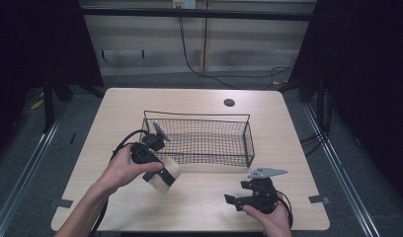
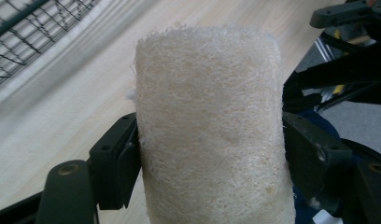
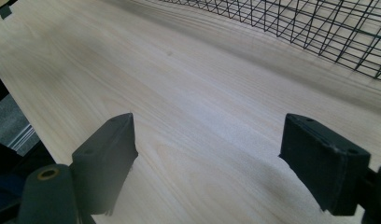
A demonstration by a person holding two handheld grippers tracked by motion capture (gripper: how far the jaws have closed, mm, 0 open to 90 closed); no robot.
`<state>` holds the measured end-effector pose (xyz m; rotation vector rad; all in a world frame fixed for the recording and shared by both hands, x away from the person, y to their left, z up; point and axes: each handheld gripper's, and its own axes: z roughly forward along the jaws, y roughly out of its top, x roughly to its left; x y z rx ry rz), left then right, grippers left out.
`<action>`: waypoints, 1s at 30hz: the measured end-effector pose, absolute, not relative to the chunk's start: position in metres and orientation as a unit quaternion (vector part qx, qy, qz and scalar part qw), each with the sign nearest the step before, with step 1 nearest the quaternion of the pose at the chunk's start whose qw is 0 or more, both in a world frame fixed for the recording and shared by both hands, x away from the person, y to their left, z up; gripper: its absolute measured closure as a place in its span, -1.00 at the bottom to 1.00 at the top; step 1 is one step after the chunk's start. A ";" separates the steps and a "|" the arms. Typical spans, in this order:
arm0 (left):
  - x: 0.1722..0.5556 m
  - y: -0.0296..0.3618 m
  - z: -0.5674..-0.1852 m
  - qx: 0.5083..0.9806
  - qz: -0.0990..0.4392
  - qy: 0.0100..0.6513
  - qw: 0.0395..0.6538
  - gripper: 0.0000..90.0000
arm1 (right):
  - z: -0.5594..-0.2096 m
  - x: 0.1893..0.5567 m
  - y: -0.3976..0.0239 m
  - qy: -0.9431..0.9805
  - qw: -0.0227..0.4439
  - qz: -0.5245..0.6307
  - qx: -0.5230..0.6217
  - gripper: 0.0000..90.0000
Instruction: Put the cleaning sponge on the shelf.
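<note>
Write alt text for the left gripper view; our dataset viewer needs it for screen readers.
A cream loofah roll stands clamped between the left gripper's two black jaws above a pale wooden table. A black wire basket shows at top left.

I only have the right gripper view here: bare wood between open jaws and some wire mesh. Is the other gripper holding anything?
Observer: Yes, the left gripper is clamped on a pale loofah roll.
Operator: Is the roll on the table?
Observer: No, in the high view it looks lifted just off the table.
Operator: And the mesh?
Observer: It belongs to a black wire basket, and nothing lies in it.
</note>
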<state>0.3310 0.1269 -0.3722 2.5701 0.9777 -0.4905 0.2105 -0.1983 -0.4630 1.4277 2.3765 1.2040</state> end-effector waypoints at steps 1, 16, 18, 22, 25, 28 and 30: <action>0.332 0.127 -0.371 0.906 -0.174 0.344 0.175 -0.41 | -0.463 0.210 -0.198 0.785 0.059 0.398 0.471 -0.60; 0.340 0.128 -0.353 0.906 -0.178 0.340 0.177 -0.41 | -0.463 0.210 -0.198 0.786 0.058 0.397 0.471 -0.60; 0.344 0.129 -0.351 0.904 -0.186 0.340 0.182 -0.41 | -0.463 0.211 -0.198 0.787 0.058 0.397 0.469 -0.61; 0.349 0.132 -0.346 0.900 -0.184 0.348 0.186 -0.41 | -0.463 0.210 -0.198 0.787 0.059 0.397 0.469 -0.61; 0.351 0.133 -0.340 0.895 -0.181 0.358 0.196 -0.41 | -0.464 0.211 -0.198 0.786 0.058 0.397 0.471 -0.61; 0.356 0.135 -0.332 0.893 -0.178 0.363 0.198 -0.41 | -0.463 0.211 -0.197 0.786 0.057 0.397 0.471 -0.61; 0.358 0.136 -0.330 0.891 -0.179 0.367 0.199 -0.41 | -0.463 0.210 -0.197 0.786 0.057 0.397 0.471 -0.61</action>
